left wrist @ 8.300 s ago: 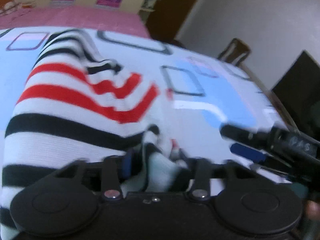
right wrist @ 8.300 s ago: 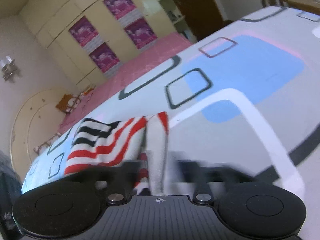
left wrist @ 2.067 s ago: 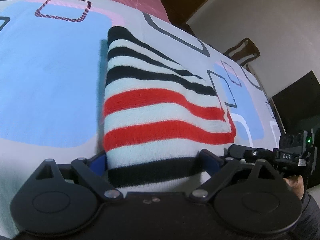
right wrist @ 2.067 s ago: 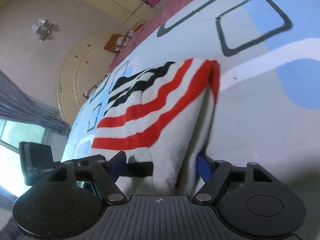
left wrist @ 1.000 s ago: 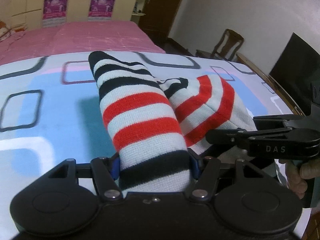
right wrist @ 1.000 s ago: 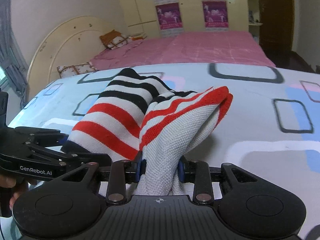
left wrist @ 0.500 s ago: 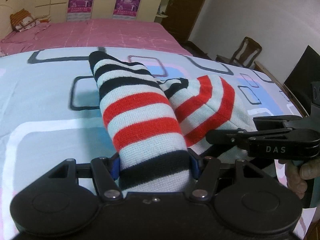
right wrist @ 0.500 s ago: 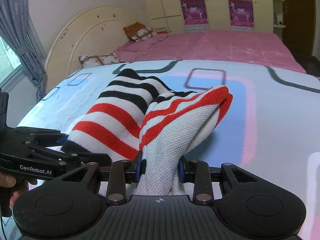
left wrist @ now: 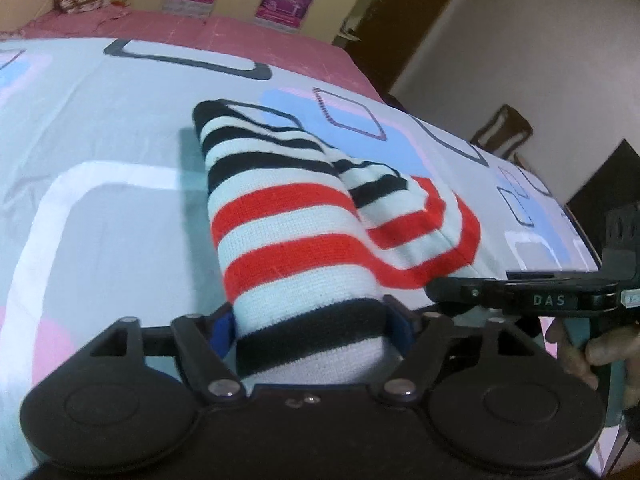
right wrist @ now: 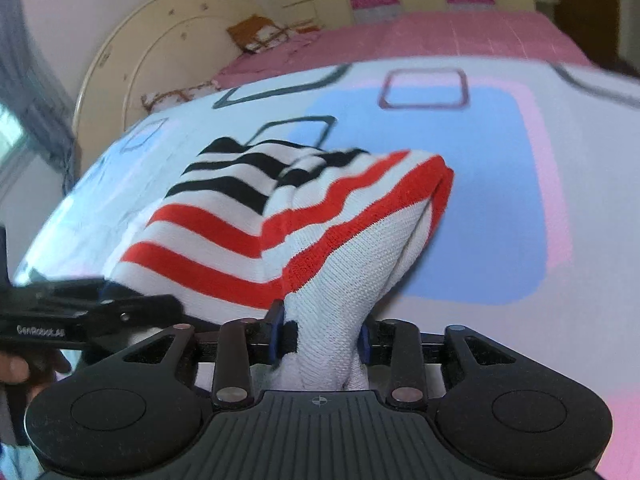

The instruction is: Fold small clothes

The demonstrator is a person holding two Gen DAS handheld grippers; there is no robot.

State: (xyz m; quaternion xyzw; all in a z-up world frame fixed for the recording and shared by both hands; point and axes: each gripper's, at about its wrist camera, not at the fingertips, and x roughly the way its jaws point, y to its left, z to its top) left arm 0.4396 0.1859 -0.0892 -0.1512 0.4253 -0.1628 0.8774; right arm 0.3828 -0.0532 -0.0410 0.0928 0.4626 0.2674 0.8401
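A folded sweater [left wrist: 288,240] striped in white, red and black lies on the patterned bedspread [left wrist: 100,128]. Its near black-banded end sits between the jaws of my left gripper [left wrist: 310,328], which are opening; a gap shows beside the left blue pad [left wrist: 222,330]. In the right wrist view the sweater [right wrist: 280,216] runs away from my right gripper [right wrist: 320,336], whose blue pads still pinch its bunched white edge while the jaws begin opening. Each gripper shows in the other's view, the right gripper [left wrist: 520,300] and the left gripper [right wrist: 80,312], both low beside the sweater.
A pink bed [right wrist: 440,36] with a curved headboard [right wrist: 152,60] stands behind the bedspread. A wooden chair [left wrist: 504,132], a dark door [left wrist: 408,20] and a black screen [left wrist: 608,184] are at the right. A person's hand [left wrist: 580,356] holds the right gripper.
Both grippers have sunk and carried the sweater down onto the bedspread. The left jaws have spread wider, and a gap now shows at the left pad.
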